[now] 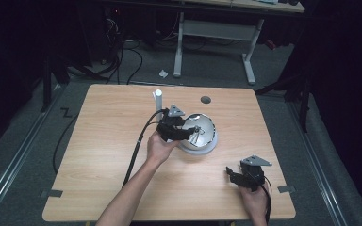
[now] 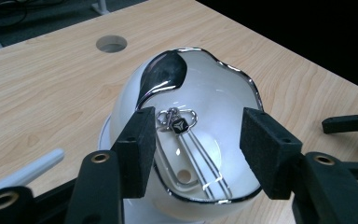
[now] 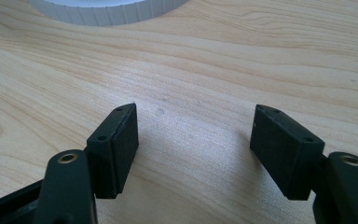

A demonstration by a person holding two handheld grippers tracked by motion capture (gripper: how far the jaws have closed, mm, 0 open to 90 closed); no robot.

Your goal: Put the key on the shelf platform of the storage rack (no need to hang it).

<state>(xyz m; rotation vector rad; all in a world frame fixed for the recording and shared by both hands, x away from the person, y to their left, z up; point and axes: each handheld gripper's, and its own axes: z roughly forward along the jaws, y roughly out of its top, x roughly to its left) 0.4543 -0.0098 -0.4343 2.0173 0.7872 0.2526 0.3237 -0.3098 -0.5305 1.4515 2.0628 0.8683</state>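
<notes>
A white bowl with a wavy silver rim sits tilted on a white ribbed base in the middle of the table. Inside it lie a shiny metal spoon and a key ring with a small black tag. My left gripper is open, its pads on either side of the bowl's near rim; in the high view this left gripper is at the bowl's left edge. My right gripper stands open over bare wood, the same right gripper resting near the front right.
A white cylinder stands upright behind the left gripper. A round cable hole sits near the table's far edge. The ribbed base's edge lies ahead of the right gripper. Cables trail off the table's left side and front.
</notes>
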